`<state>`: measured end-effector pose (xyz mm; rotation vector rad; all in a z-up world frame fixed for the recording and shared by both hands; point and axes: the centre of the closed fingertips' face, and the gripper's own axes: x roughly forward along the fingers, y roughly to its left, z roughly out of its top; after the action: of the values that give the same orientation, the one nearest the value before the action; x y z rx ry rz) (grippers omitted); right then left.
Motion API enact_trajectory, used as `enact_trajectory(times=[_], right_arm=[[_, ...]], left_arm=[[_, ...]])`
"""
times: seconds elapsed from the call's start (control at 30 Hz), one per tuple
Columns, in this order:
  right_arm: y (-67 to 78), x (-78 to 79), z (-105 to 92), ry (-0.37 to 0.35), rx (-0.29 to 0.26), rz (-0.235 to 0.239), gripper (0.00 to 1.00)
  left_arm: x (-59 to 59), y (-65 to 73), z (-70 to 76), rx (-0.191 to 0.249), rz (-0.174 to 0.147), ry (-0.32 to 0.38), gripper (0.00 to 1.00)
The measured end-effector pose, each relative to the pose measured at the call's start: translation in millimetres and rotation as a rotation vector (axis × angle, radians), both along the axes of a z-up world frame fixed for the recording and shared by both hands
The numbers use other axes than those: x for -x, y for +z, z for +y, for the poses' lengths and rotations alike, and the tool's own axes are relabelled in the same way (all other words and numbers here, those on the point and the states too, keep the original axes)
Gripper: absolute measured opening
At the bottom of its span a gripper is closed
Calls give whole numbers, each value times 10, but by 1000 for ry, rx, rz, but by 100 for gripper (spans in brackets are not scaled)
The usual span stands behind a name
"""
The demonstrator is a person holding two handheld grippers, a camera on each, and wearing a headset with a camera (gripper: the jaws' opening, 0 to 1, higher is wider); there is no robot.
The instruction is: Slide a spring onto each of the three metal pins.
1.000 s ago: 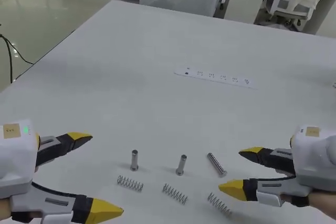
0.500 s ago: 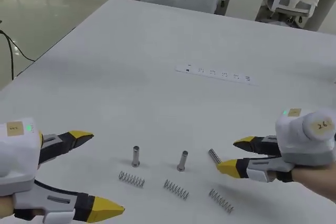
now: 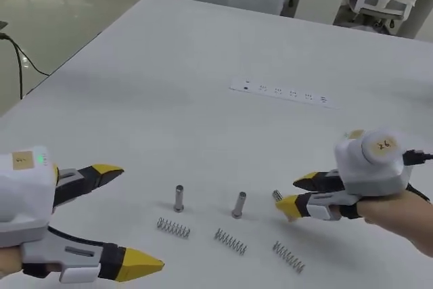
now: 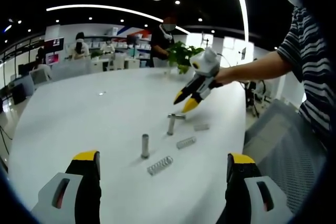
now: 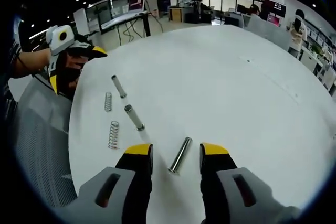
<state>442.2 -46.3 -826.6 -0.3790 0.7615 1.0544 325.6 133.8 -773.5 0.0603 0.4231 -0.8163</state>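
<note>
Because the right gripper [image 3: 292, 194] holds its jaws apart on either side of the lying pin [image 5: 180, 155], that pin sits straight ahead between them, its long axis running nearly along the jaws rather than across. Two upright pins [image 3: 178, 198] stand by the near edge of the tabletop [image 3: 203, 86], with three springs [image 3: 229, 241] loose just in front. The left gripper [image 3: 135, 216], jaws wide apart and empty, is farther off.

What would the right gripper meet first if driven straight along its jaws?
Likely the lying metal pin, just ahead between the open jaws of the right gripper. Exact depth is hard to judge.
</note>
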Motion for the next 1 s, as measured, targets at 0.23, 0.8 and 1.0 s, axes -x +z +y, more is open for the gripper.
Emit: enact_trajectory(times=[0.23, 0.8, 1.0], right_arm=[[-125, -20, 35, -15, 38, 33, 26], [-292, -109, 50, -84, 84, 100, 13], [-308, -117, 60, -103, 76, 115, 11]], left_arm=[[10, -15, 6, -2, 4, 1, 97], [19, -21, 21, 1, 9, 4, 97], [21, -26, 25, 3, 11, 6, 97]])
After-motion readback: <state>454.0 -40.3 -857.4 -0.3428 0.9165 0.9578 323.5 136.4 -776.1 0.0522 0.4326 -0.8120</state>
